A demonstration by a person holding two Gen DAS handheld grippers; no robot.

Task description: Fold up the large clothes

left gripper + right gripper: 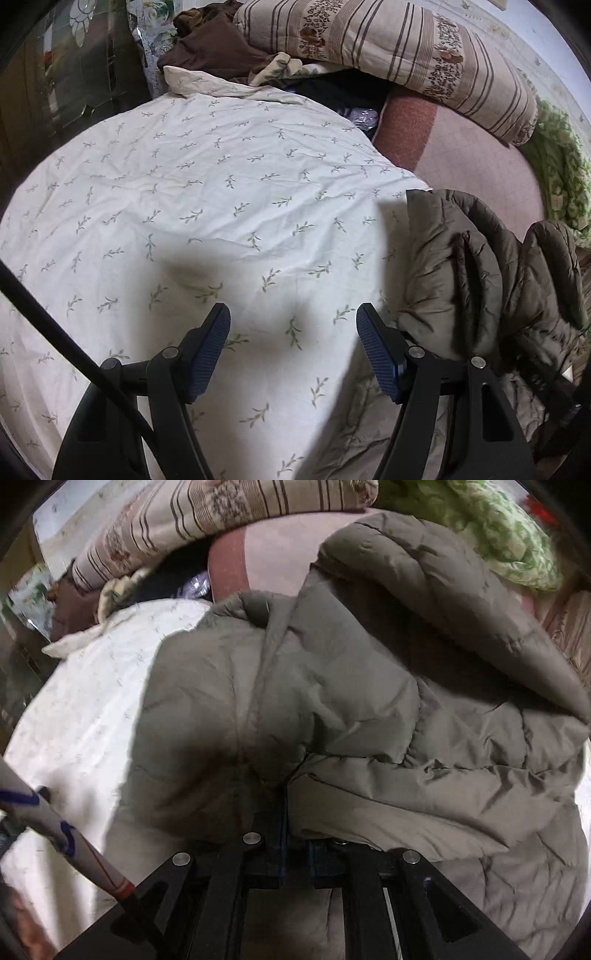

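A grey-olive puffer jacket (480, 266) lies crumpled on the right side of a bed, partly over a white sheet with a leaf print (221, 184). My left gripper (293, 328) hangs open over the sheet, just left of the jacket, with nothing between its blue pads. In the right wrist view the jacket (351, 701) fills most of the picture. My right gripper (286, 797) is shut on a gathered fold of the jacket, and the cloth puckers around the closed fingertips. The white sheet (92, 701) shows at the left.
A striped, flowered quilt (388, 48) is piled at the head of the bed, with a brown garment (210, 48) beside it. A green floral blanket (561, 166) lies at the far right on the pink bedcover (472, 155). Dark furniture (55, 74) stands at the left.
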